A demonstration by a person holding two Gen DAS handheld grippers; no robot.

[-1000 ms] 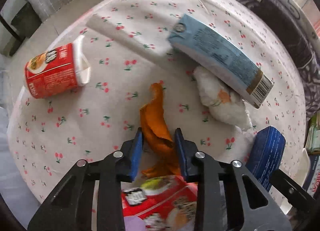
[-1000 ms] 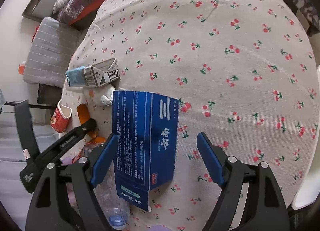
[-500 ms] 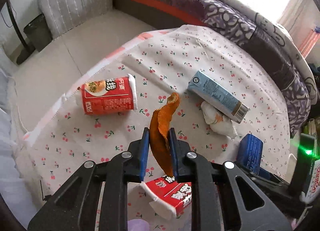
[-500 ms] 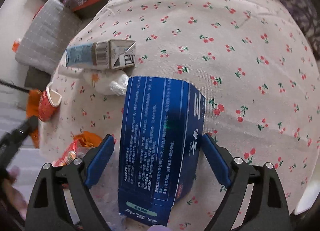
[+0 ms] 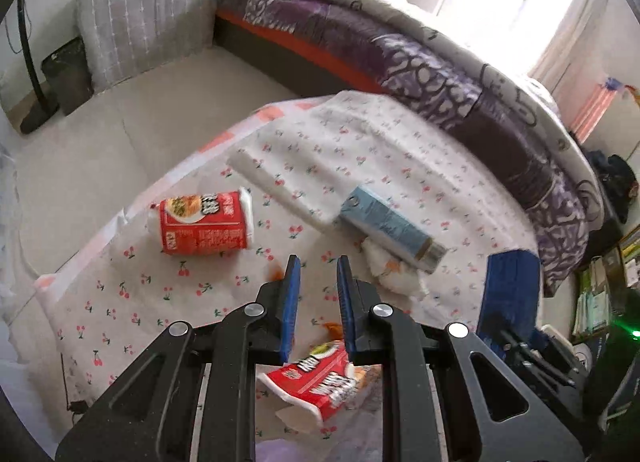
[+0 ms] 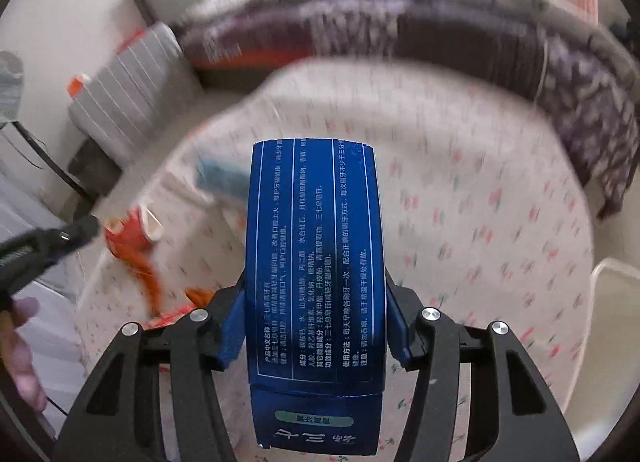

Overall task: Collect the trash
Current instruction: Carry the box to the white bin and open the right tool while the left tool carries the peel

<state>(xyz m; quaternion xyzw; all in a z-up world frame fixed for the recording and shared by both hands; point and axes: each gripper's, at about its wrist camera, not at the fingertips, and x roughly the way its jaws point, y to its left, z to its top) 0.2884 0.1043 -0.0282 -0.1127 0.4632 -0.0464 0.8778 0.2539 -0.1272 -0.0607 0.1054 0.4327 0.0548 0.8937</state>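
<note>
Cardboard, light and stiff: the blue toothpaste box sat pinched across its long sides in the right gripper, lifted above the worktop; it looked crushable if squeezed harder. The left gripper stood slightly parted, empty, over the cherry-print cloth. A red noodle cup, milk carton and crumpled tissue lay far-side, a bed beyond.

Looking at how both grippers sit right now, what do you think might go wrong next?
The right gripper holds the blue box only near its lower end, so the box may tilt or slip. The left gripper is open and holds nothing, while an orange peel appears mid-air beside the table; it may miss any bag.
</note>
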